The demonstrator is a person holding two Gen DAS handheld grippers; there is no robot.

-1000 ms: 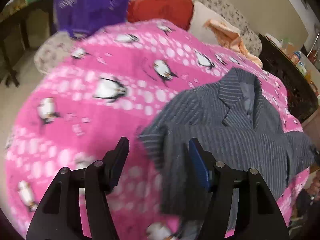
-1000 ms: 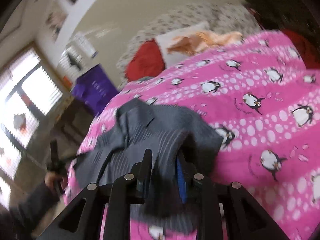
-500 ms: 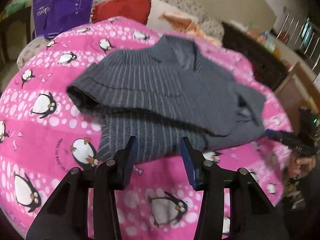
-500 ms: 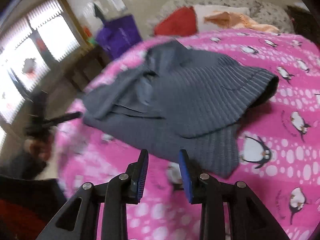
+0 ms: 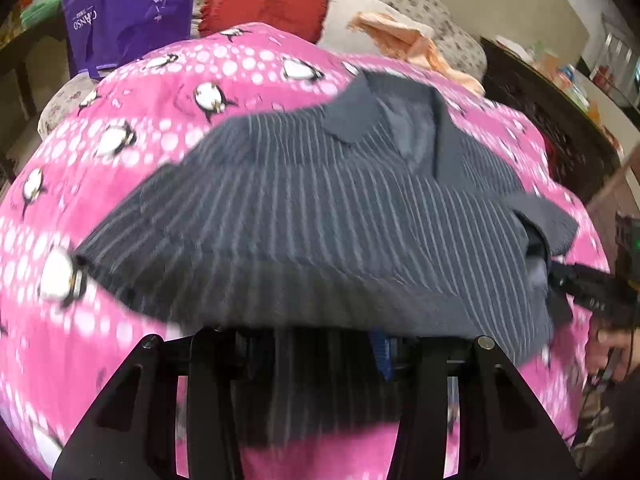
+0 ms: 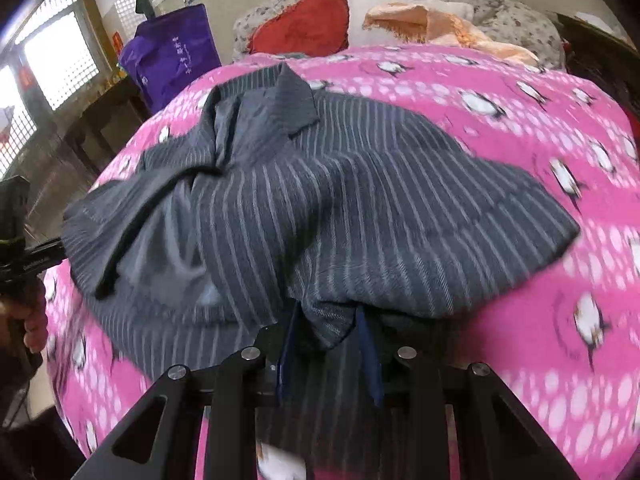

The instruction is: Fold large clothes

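A grey pin-striped jacket [image 5: 320, 208] [image 6: 360, 208] lies folded, collar at the far end, on a pink penguin blanket [image 5: 120, 128] [image 6: 520, 120]. My left gripper [image 5: 312, 344] sits at the jacket's near hem. The cloth drapes over its fingertips and hangs between the jaws, which stand apart. My right gripper [image 6: 327, 332] is at the near hem further along, with a bunched fold between its blue pads [image 6: 366, 344]. The jaws are narrow and as wide as when empty. Each gripper shows at the edge of the other view, held in a hand [image 5: 612, 348] [image 6: 32, 320].
A purple bag [image 5: 128, 8] [image 6: 172, 56], a red cushion [image 5: 268, 4], a white pillow and an orange cloth [image 5: 400, 36] lie past the far end of the blanket. A dark cabinet [image 5: 560, 128] stands to the right and a dark table [image 6: 104, 120] to the left.
A second ago the right gripper held the jacket up, then let it drop. Both grippers have since pushed forward onto its near hem, where cloth now covers their fingertips.
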